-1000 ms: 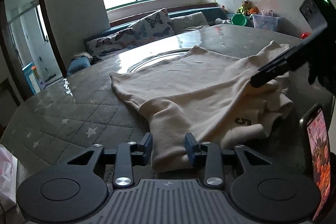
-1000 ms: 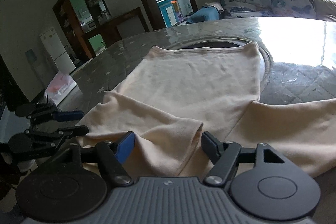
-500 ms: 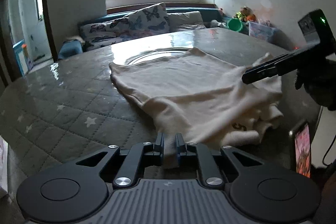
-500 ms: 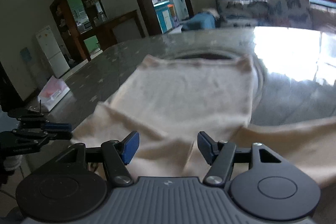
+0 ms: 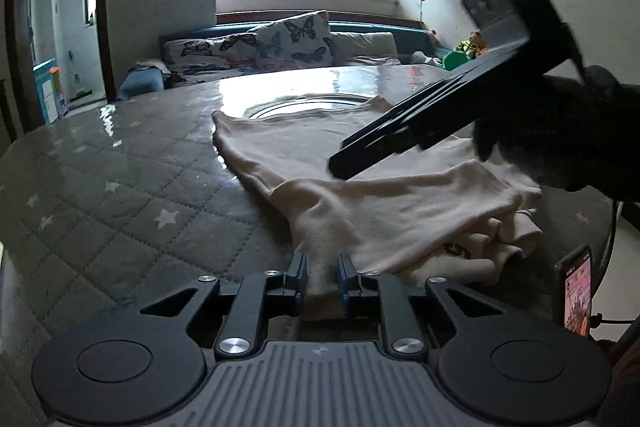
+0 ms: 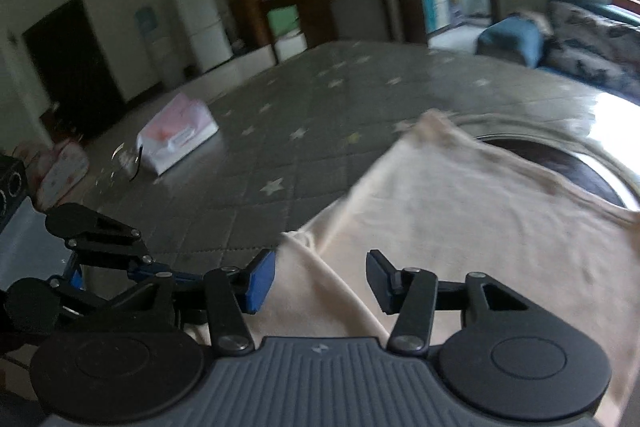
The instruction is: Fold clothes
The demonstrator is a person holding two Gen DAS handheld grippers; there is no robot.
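Left gripper (image 5: 322, 281): jaws pressed together on a bunched corner of the cream garment (image 5: 372, 203); cloth fills the narrow gap between the pads. The garment spreads ahead of this gripper across the grey star-quilted table (image 5: 120, 195), with a folded layer heaped ahead and to its right.

Right gripper (image 6: 321, 281): jaws partly spread and just now closing; cloth lies under and between them, but the pads do not press it. This view is motion-blurred. In the left wrist view the right gripper hangs over the garment, ahead and right of the left one, held by a dark-gloved hand (image 5: 560, 135). A phone (image 5: 576, 291) stands at the right edge.
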